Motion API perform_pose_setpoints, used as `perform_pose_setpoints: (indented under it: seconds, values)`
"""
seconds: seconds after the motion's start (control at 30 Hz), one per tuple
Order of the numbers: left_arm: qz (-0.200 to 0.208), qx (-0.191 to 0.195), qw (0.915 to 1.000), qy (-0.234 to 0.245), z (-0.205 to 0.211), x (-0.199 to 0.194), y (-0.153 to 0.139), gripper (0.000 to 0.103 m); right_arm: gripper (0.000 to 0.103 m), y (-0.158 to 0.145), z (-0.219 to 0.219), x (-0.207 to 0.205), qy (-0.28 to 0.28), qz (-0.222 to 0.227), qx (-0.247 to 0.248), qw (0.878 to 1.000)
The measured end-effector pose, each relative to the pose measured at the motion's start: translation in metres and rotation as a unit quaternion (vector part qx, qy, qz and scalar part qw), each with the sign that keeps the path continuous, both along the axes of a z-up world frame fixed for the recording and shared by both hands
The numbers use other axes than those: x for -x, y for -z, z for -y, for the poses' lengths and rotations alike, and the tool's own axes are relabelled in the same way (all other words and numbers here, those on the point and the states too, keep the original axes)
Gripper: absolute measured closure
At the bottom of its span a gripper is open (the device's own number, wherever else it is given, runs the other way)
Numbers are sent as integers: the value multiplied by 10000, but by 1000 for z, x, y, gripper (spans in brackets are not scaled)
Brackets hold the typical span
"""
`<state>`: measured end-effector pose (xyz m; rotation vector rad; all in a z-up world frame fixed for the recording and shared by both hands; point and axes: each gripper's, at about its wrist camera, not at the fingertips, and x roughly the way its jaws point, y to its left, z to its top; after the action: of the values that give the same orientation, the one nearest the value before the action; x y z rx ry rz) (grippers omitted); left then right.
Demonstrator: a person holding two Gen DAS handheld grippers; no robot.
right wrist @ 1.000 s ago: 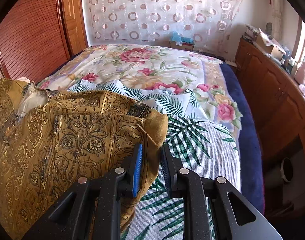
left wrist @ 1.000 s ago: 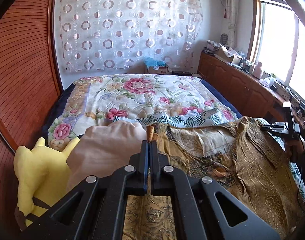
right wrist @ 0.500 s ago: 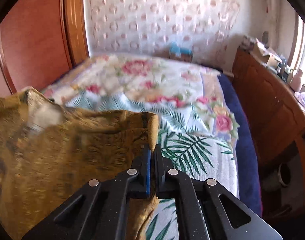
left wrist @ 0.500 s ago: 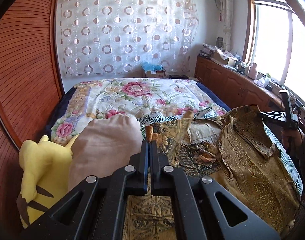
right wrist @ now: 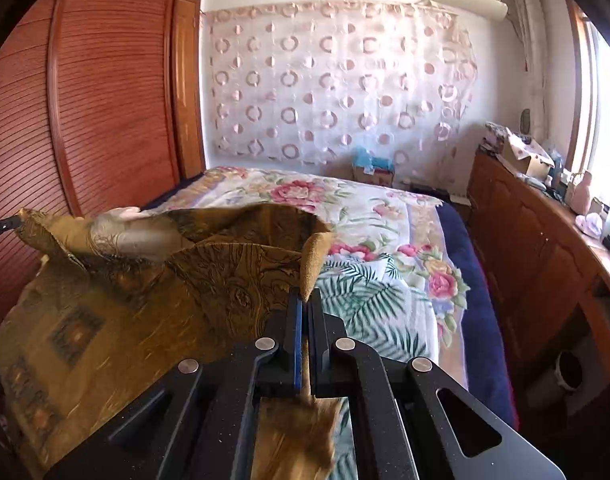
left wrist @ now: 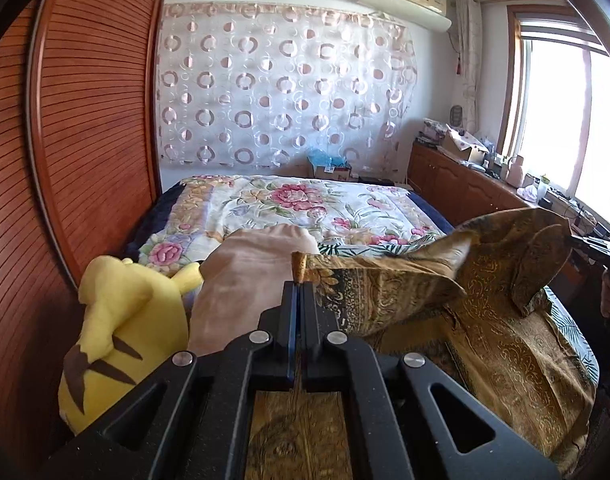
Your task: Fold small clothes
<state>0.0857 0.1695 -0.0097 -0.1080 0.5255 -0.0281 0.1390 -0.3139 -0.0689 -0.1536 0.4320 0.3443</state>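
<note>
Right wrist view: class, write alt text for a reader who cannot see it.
The right tongs are shut on a corner of a gold patterned garment, lifted above a bed with a floral quilt. A wooden wardrobe stands on the left, and a sheer curtain with circles hangs behind.

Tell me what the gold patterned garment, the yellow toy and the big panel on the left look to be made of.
Gold patterned garment: thin woven fabric, maybe silky; it drapes and creases softly with a slight sheen.
Yellow plush toy: soft pile fabric, matte, rounded stuffed shape.
Ribbed wardrobe panel: reddish-brown wood or wood veneer, horizontally ribbed, satin gloss; solid or laminate can't be told.
</note>
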Motion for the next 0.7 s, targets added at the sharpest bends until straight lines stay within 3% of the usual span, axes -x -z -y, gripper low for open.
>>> perform_pose_setpoints:
  seconds: [0.23, 0.37, 0.5, 0.7]
  values:
    - [-223, 326, 9990, -220, -15, 58, 40, 101, 101, 25, 20, 64, -135, -222, -85, 9996]
    - [-408, 379, 9981, -253, -21, 80, 56, 101, 101, 44, 21, 94, -257, -519, 281, 9979]
    - [-405, 318, 9982, -304, -25, 102, 50, 101, 102, 50, 27, 115, -261, -686, 409, 9965]
    - [-379, 101, 9989, -261, -17, 126, 39, 101, 101, 32, 38, 147, -182, -866, 291, 9957]
